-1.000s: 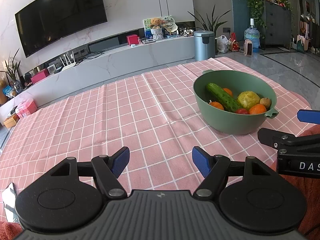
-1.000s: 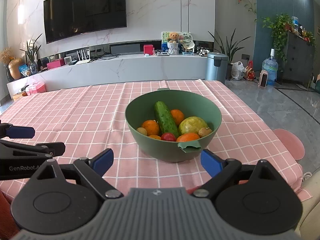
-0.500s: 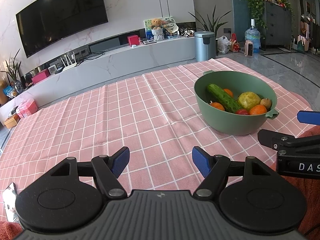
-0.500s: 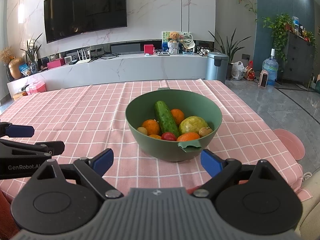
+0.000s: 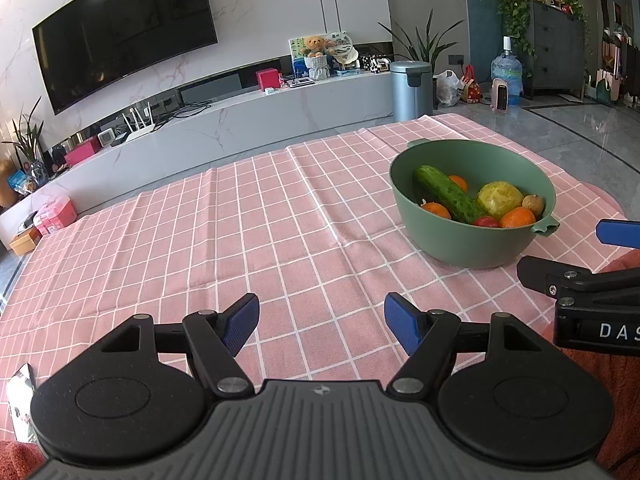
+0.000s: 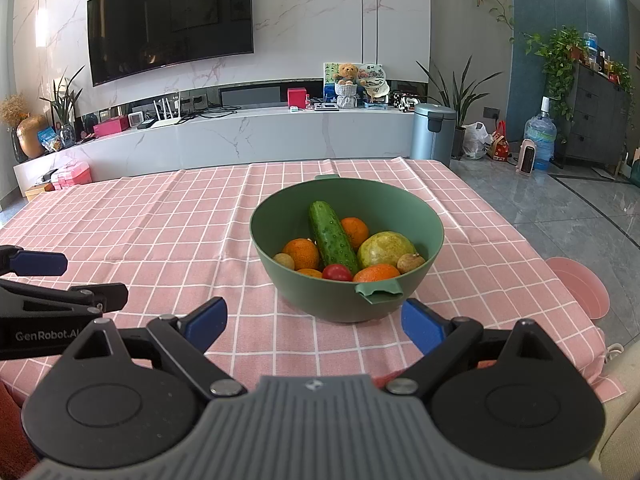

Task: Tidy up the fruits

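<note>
Your right gripper [image 6: 314,320] hangs with its jaws spread wide and nothing between them, low over the pink checked tablecloth [image 6: 168,232], just short of the green bowl [image 6: 424,220]. Your left gripper [image 5: 322,324] is likewise released and empty, with the bowl [image 5: 476,244] well off to its right. The bowl stands upright on the cloth, a small lip handle facing you. Inside, a bumpy dark green cucumber [image 6: 332,238] lies slanted across the middle, with oranges [image 6: 302,252] on either side of it, a large yellow-green round fruit [image 6: 384,248] to its right, a small red tomato [image 6: 337,272] at the near wall, and two small tan fruits [image 6: 410,262] at the edges.
</note>
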The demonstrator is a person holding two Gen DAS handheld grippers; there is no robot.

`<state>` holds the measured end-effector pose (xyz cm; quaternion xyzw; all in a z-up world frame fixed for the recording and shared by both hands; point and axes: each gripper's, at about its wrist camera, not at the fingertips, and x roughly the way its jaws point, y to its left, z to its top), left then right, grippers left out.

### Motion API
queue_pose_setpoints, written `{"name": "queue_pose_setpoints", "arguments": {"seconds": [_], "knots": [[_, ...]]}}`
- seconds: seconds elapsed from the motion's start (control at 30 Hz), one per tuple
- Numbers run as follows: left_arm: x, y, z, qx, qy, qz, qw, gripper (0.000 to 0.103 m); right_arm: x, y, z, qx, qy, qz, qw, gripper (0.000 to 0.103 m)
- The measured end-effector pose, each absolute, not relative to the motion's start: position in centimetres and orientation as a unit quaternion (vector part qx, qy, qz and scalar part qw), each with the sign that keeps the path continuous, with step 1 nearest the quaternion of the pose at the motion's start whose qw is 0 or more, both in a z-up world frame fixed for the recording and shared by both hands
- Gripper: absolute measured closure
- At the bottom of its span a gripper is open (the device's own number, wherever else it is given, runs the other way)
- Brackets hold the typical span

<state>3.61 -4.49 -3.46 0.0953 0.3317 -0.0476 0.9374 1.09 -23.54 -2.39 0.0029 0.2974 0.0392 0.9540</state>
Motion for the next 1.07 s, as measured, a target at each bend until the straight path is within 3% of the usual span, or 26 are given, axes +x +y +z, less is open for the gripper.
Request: {"name": "queue_pose_setpoints", "arguments": {"seconds": [1.07], "knots": [[3.5,-4.19,-3.48,0.087,0.334,-0.039,0.938,0.019,1.16,-23.53,-2.61,0.003,0.301,0.038,0.953,0.013]]}}
